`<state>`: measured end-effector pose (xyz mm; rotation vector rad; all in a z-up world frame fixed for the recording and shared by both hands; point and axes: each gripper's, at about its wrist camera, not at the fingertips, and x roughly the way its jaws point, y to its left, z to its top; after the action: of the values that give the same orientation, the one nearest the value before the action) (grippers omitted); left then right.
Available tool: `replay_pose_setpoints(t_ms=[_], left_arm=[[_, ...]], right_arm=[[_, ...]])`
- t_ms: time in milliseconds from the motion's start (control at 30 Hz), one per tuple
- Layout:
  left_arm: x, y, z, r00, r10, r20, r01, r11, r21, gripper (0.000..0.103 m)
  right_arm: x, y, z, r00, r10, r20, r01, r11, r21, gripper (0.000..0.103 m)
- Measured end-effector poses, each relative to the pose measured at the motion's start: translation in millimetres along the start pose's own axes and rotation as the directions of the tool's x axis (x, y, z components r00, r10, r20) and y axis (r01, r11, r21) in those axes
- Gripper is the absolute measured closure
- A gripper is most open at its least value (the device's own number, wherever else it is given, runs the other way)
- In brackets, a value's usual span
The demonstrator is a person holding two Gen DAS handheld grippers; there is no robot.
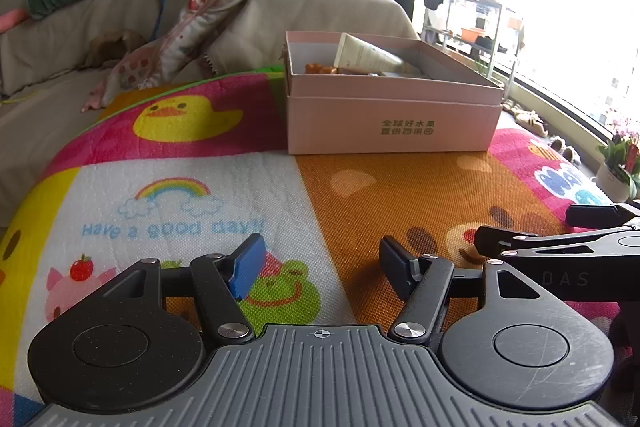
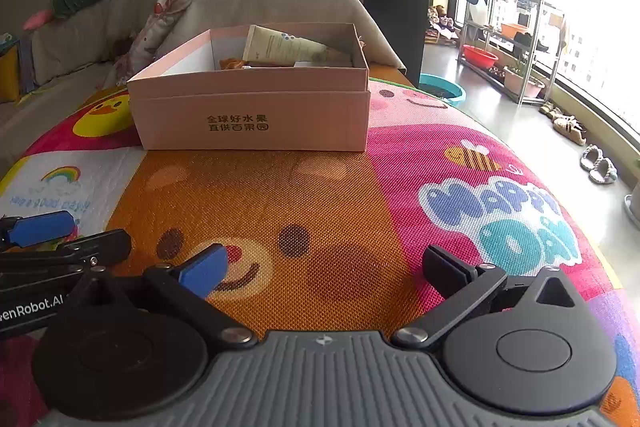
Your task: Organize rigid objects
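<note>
your left gripper (image 1: 320, 267) rests low over the play mat (image 1: 400, 195), fingers spread apart with nothing between them; your right gripper (image 2: 324, 267) sits just beside it on the same mat, likewise spread and carrying nothing. each appears at the edge of the other's view, so the two are close together. ahead of both, well apart from the fingertips, stands the pink box (image 2: 256, 115), open at the top. inside it lie a cream tube (image 2: 288, 47), leaning against the back wall, and a small orange-brown item (image 2: 232, 63) beside it; other contents are too hidden to name. no loose rigid object shows on the mat in either view, so the sorting looks largely done, or the remaining pieces lie out of sight.

risks, as a judgement: swinging either gripper sideways could knock it against its neighbour. a low, forward reach could push the light box along the mat rather than enter it; clear the near wall from above. the mat's right edge drops to the floor (image 2: 500, 115), so anything nudged that way may fall. open room lies across the orange panel between grippers and box.
</note>
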<state>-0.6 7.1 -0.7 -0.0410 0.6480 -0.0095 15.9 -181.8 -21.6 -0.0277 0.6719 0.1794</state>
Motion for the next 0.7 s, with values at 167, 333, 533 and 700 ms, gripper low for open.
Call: replay_pose_setpoints(t_ms=[167, 333, 533, 700], left_arm=[[-0.1, -0.2, -0.1, 1.0, 0.0, 0.0, 0.0, 1.0, -0.001, 0.034], [-0.2, -0.6, -0.3, 1.0, 0.001, 0.0, -0.001, 1.0, 0.001, 0.034], [-0.1, 4.2, 0.3, 1.0, -0.017, 0.002, 0.017, 1.0, -0.021, 0.034], [0.1, 4.1, 0.4, 1.0, -0.012, 0.001, 0.012, 1.0, -0.015, 0.034]], right_arm=[[0.2, 0.2, -0.1, 1.0, -0.001, 0.0, 0.001, 1.0, -0.001, 0.0], [0.2, 0.3, 0.0, 1.0, 0.0, 0.0, 0.0, 1.0, 0.0, 0.0], [0.1, 0.5, -0.2, 1.0, 0.0, 0.0, 0.0, 1.0, -0.001, 0.0], [0.0, 0.3, -0.2, 1.0, 0.0, 0.0, 0.0, 1.0, 0.0, 0.0]])
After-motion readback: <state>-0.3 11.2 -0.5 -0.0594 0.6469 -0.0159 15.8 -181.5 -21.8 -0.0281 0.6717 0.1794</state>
